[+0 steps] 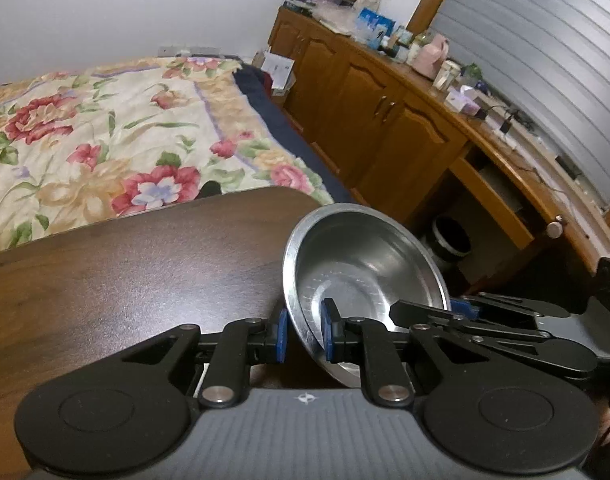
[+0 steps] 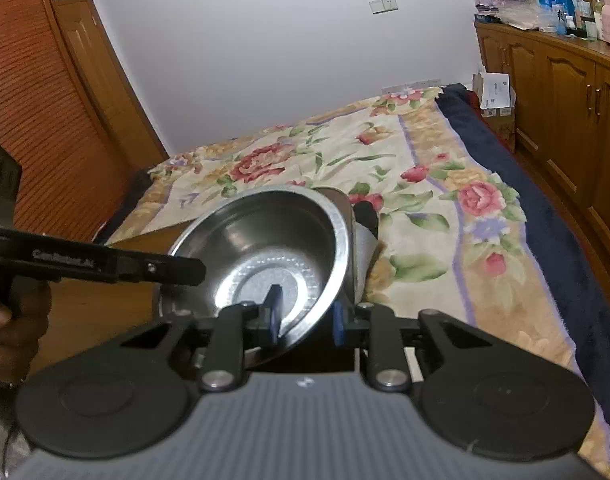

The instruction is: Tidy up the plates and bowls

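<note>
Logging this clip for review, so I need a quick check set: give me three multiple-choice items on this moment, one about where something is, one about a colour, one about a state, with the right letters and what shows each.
1. Where does the metal bowl sit?
A. flat on the bed
B. at the right edge of the dark wooden table, tilted
C. on the cabinet top

2. What colour are the pads on the gripper fingers?
A. red
B. blue
C. yellow

3. How is the bowl held?
A. by neither gripper
B. by the left gripper only
C. by both grippers, on opposite sides of the rim

Answers:
1 B: the left wrist view shows it tipped up over the table's right edge.
2 B: blue pads show in both views.
3 C: the left gripper pinches the wall in its view, and the right gripper pinches it in its own.
</note>
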{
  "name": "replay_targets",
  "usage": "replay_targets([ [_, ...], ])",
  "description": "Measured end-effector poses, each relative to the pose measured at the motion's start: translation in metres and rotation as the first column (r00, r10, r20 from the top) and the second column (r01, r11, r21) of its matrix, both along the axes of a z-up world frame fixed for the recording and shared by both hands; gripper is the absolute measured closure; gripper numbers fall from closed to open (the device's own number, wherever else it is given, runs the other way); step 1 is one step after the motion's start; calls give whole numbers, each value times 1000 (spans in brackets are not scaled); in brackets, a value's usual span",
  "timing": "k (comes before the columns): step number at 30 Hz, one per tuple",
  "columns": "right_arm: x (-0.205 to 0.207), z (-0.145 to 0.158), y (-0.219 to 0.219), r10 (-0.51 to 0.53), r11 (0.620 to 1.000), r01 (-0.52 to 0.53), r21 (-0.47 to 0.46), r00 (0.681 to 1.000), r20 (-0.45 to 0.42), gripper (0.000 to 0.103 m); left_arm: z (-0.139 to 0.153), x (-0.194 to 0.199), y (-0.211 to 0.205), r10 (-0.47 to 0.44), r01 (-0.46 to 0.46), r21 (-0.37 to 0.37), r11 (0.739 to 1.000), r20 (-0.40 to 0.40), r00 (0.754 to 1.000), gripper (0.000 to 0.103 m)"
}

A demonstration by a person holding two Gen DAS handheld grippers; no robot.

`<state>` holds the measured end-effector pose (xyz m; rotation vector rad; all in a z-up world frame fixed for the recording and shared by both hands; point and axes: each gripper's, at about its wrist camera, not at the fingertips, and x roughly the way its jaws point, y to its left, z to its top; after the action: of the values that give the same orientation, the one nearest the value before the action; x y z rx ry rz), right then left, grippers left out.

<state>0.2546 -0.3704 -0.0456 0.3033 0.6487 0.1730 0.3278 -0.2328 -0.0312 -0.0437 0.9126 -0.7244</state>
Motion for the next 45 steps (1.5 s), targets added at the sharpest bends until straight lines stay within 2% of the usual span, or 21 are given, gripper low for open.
replay_targets([
  [9,-20,28,-2,1,1000,0,-21,999,41,77,27,-27,4,-30,32,-32,999,51,998,84],
  [23,-55,57,-8,-7,999,10,-52,998,67,77,59,-76,6,-72,80,-64,995,115,991,83],
  [34,-66,71,9,28,999,-24,-45,995,100,77,81,-100,33,-52,65,-66,996,170,984,84],
  [45,-78,80,38,72,997,-68,-37,990,119,77,96,-119,68,-11,27,-79,997,191,982,84],
])
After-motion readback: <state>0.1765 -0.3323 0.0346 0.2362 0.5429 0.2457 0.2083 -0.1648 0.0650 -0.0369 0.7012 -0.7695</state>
